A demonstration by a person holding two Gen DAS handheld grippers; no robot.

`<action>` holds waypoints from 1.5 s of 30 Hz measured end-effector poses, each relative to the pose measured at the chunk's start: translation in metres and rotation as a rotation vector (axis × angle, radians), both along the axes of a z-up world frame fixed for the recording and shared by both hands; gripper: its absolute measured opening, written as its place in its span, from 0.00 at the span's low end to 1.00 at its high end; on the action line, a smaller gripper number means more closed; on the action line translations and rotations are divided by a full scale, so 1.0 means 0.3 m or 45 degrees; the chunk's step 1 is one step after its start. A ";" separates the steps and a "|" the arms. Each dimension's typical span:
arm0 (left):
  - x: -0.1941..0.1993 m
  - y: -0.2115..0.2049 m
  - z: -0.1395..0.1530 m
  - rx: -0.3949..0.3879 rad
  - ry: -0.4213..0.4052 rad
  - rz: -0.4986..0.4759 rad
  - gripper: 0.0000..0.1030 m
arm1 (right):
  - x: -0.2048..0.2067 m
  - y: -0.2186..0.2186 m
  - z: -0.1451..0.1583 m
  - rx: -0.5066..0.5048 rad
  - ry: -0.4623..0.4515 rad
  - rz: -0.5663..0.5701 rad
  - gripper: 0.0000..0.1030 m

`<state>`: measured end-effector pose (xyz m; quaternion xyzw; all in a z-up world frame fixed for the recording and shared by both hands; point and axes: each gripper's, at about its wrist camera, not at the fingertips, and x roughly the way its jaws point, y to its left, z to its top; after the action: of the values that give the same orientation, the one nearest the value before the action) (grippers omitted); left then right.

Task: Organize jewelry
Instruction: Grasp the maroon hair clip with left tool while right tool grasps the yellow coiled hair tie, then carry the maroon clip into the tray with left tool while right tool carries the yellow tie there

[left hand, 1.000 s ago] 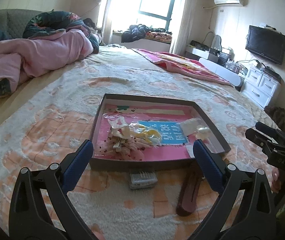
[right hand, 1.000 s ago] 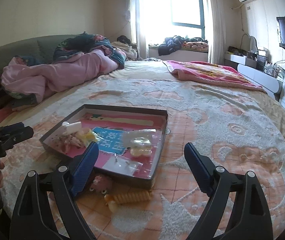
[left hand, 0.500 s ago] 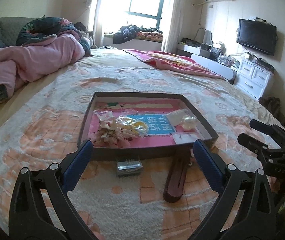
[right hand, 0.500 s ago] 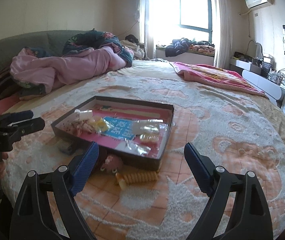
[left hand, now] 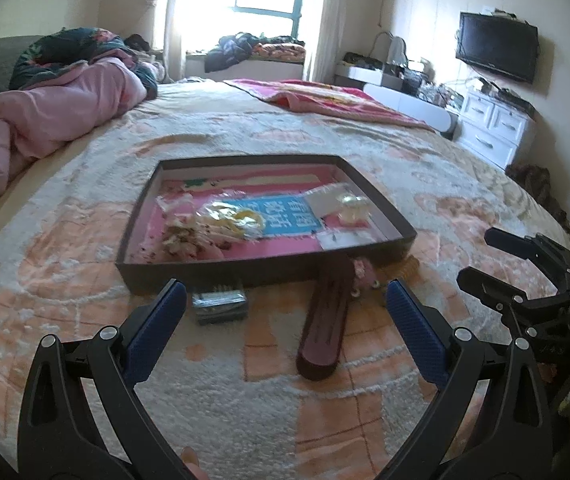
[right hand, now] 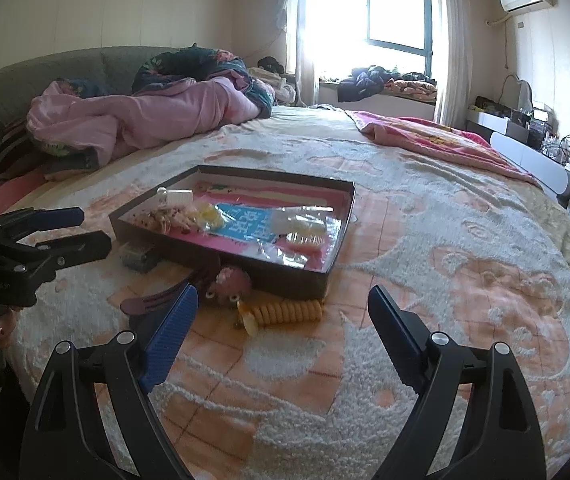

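Note:
A shallow dark box (left hand: pixel 389 216) (right hand: pixel 339 236) with a pink lining lies on the bed and holds bagged jewelry and hair pieces (left hand: pixel 229 218) (right hand: pixel 189 216). On the blanket in front of it lie a small clear case (left hand: pixel 219 306) (right hand: pixel 137 258), a long maroon hair clip (left hand: pixel 325 324) (right hand: pixel 157 300), a pink flower hair tie (right hand: pixel 231 282) and a yellow spiral hair tie (right hand: pixel 285 312). My left gripper (left hand: pixel 285 300) is open and empty, just short of the case and clip. My right gripper (right hand: pixel 283 304) is open and empty, near the yellow hair tie.
The bed blanket (left hand: pixel 85 240) has a peach and white pattern. A pink quilt (right hand: pixel 137 120) is heaped at the far left, a red blanket (left hand: pixel 325 100) at the far right. White drawers (left hand: pixel 493 128) and a TV (left hand: pixel 497 52) stand past the bed's right edge.
Both grippers have drawn back from the box, so more of the blanket and the loose items in front of it show. Both stay open.

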<state>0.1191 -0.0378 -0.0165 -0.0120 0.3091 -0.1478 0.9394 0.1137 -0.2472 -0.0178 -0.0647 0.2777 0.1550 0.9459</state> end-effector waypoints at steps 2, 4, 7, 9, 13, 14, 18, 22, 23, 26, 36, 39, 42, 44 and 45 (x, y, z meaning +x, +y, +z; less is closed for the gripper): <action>0.003 -0.013 -0.016 0.008 0.020 -0.019 0.89 | -0.001 -0.003 -0.012 -0.004 0.011 0.004 0.78; 0.007 -0.026 -0.037 0.017 0.047 -0.034 0.89 | 0.005 -0.010 -0.021 -0.001 0.021 0.005 0.75; 0.015 -0.041 -0.064 0.028 0.082 -0.056 0.89 | 0.014 -0.021 -0.036 0.004 0.038 0.007 0.71; 0.025 -0.050 -0.086 0.037 0.109 -0.064 0.89 | 0.020 -0.026 -0.046 0.003 0.047 0.007 0.70; 0.037 -0.069 -0.118 0.056 0.143 -0.084 0.84 | 0.039 -0.031 -0.073 0.007 0.084 0.022 0.64; 0.040 -0.073 -0.126 0.061 0.152 -0.088 0.82 | 0.045 -0.029 -0.081 0.007 0.095 0.030 0.62; 0.064 -0.082 -0.155 0.063 0.196 -0.095 0.69 | 0.068 -0.007 -0.110 -0.011 0.129 0.082 0.49; 0.085 -0.095 -0.176 0.066 0.224 -0.105 0.59 | 0.079 0.025 -0.131 -0.044 0.145 0.137 0.40; 0.087 -0.100 -0.179 0.069 0.228 -0.110 0.56 | 0.085 0.034 -0.136 -0.048 0.149 0.147 0.39; 0.098 -0.107 -0.189 0.063 0.244 -0.121 0.49 | 0.102 0.057 -0.150 -0.071 0.159 0.174 0.30; 0.113 -0.118 -0.201 0.049 0.261 -0.137 0.30 | 0.127 0.083 -0.178 -0.087 0.195 0.207 0.09; 0.107 -0.122 -0.201 0.068 0.251 -0.139 0.25 | 0.125 0.070 -0.174 -0.060 0.194 0.190 0.08; 0.104 -0.121 -0.201 0.069 0.249 -0.143 0.24 | 0.118 0.054 -0.164 -0.032 0.183 0.176 0.08; 0.097 -0.125 -0.198 0.081 0.242 -0.148 0.23 | 0.113 0.046 -0.156 -0.021 0.174 0.168 0.07; 0.093 -0.128 -0.196 0.084 0.240 -0.153 0.23 | 0.111 0.044 -0.152 -0.017 0.170 0.164 0.07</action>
<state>0.1469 -0.0762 -0.0752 0.0236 0.4008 -0.1918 0.8956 0.1469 -0.2340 -0.0634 -0.0781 0.3365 0.2178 0.9128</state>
